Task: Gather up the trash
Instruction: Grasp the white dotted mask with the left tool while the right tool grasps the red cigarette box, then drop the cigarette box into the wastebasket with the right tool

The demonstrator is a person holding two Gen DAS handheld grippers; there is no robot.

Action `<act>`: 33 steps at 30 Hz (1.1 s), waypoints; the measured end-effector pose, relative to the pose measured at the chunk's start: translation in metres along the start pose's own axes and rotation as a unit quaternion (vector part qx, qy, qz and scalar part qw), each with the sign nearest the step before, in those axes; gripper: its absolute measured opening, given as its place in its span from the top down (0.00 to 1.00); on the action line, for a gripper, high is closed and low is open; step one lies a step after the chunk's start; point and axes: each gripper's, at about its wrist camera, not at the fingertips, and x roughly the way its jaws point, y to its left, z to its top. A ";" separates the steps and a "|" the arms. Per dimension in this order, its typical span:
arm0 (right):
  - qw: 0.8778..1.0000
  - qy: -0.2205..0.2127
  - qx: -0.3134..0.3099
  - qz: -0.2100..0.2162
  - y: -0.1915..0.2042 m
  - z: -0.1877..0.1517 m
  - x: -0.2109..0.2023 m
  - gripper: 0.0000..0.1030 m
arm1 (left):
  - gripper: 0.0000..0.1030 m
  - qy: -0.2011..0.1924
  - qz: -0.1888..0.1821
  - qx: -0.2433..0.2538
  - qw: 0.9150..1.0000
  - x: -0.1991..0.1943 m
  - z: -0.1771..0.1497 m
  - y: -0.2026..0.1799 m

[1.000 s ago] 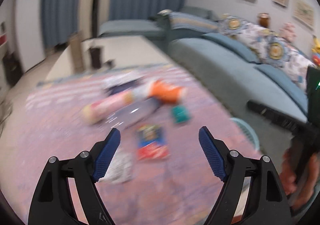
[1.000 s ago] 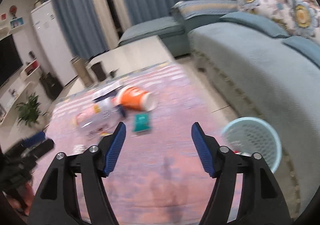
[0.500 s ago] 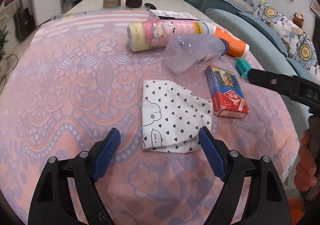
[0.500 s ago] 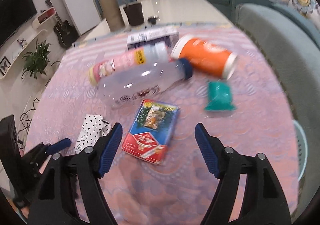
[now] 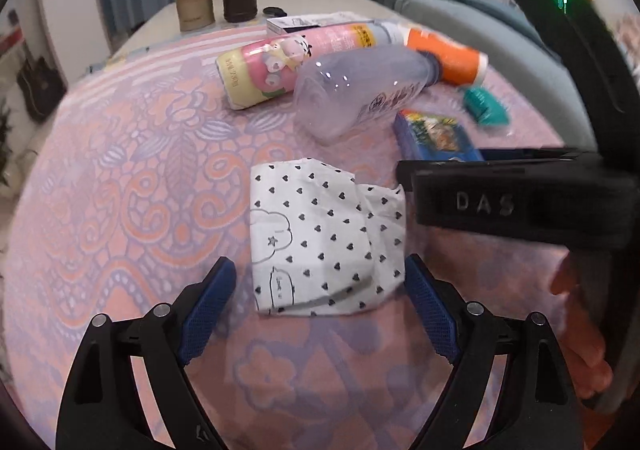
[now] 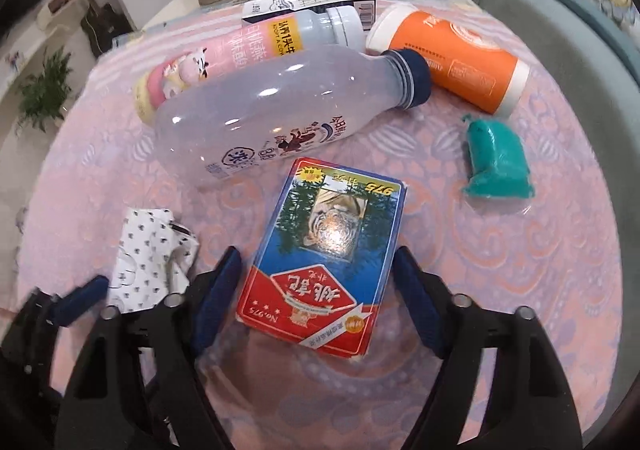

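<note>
The left gripper stands wide open astride the heart-print paper. The right gripper, jaws just closing, brackets the card box ungripped.

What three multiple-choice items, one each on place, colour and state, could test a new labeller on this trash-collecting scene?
1. What lies between the right gripper's fingers?
A. card box
B. teal packet
C. orange cup
2. What colour is the clear bottle's cap?
A. white
B. dark blue
C. red
3. How does the left gripper stand at the heart-print wrapper?
A. shut on it
B. open, astride it
C. far off

Answers: 1 A, the box sits between the pads. 2 B, the cap shows navy. 3 B, gaps show beside both pads.
</note>
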 end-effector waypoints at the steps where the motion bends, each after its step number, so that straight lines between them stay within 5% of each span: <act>1: 1.000 0.000 0.002 0.006 -0.003 0.000 -0.001 0.36 | 0.22 0.002 0.015 0.007 1.000 0.002 0.001 -0.003; 5: 1.000 0.001 -0.001 0.022 -0.014 -0.004 -0.006 0.42 | 0.35 0.003 0.032 0.000 0.999 0.002 0.005 -0.004; 14: 0.997 -0.010 0.017 0.080 -0.045 -0.011 -0.032 0.45 | 0.97 -0.011 0.006 -0.020 1.000 -0.015 0.013 0.011; 23: 0.993 -0.041 0.059 0.097 -0.102 -0.034 -0.079 0.45 | 0.98 -0.041 -0.073 -0.042 0.996 -0.039 0.026 -0.013; 33: 0.980 -0.140 0.135 0.045 -0.205 -0.050 -0.162 0.45 | 0.98 -0.117 -0.156 0.033 0.980 -0.086 0.075 -0.107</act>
